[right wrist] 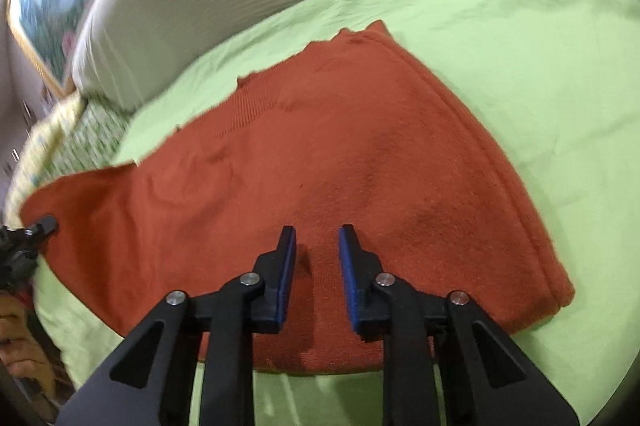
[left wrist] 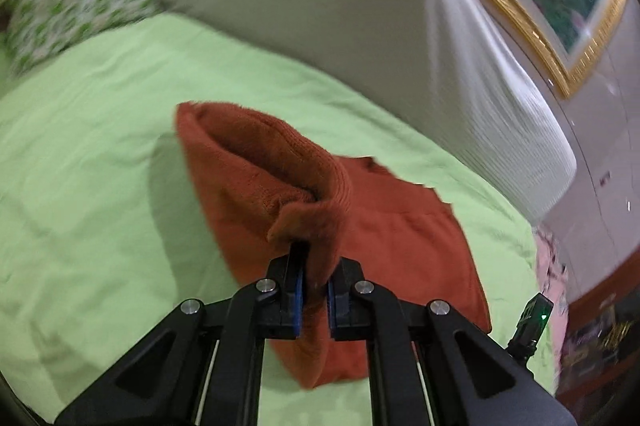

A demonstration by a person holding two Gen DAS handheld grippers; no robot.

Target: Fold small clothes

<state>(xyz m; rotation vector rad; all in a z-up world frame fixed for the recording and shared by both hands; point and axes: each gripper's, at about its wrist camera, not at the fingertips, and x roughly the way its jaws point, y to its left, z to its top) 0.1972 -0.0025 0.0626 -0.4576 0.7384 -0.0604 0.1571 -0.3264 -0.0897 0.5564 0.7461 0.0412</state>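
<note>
Left wrist view: a corner of the rust-red garment (left wrist: pixel 280 182) was pinched in the nearly closed left gripper (left wrist: pixel 315 266) and lifted off the green sheet (left wrist: pixel 88 146); white pillow (left wrist: pixel 340 6) at 12 o'clock.

Right wrist view: right gripper (right wrist: pixel 317 246) was seen parted, gripping nothing, over the garment's near edge at 6 o'clock.

No readable text, label, brand or number shows in either view

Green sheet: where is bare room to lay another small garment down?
Bare green sheet lies right of the rust-red garment, and more to its left, up to the white pillow. The middle is crowded by the garment and both hand-held grippers.
</note>
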